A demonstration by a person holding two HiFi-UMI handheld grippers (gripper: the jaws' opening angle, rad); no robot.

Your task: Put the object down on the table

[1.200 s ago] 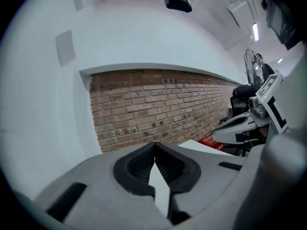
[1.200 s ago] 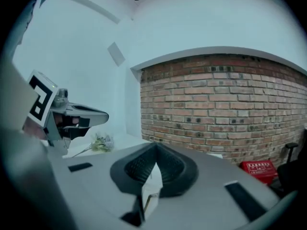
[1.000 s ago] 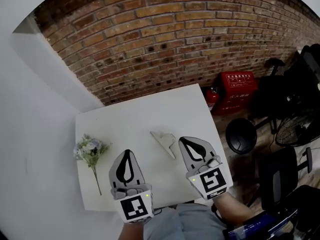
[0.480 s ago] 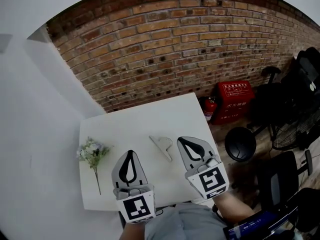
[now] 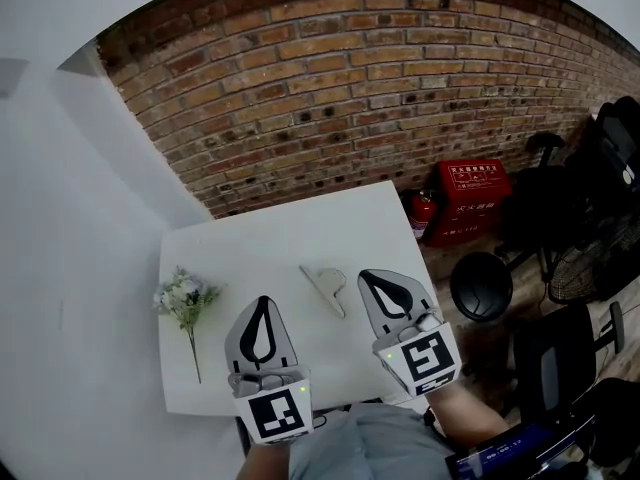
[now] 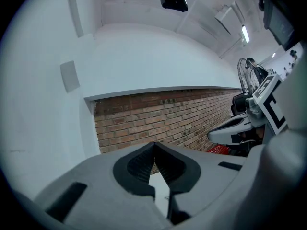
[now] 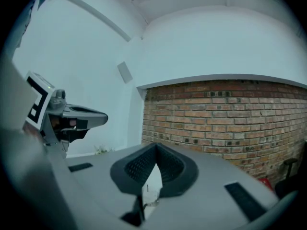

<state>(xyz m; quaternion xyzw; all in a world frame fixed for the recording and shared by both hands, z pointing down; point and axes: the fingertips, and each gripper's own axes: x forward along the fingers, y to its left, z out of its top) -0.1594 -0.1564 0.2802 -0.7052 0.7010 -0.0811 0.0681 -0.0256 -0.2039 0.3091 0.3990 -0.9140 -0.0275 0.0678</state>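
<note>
Jaws together, empty: left gripper (image 5: 261,303), right gripper (image 5: 366,278); grey object (image 5: 327,286) on table (image 5: 280,243).

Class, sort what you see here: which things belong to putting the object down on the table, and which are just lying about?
Job: pale flat object (probably the one meant), table, left gripper, right gripper, both shut and empty.
Lying about: flowers, red box, extinguisher, chair.
</note>
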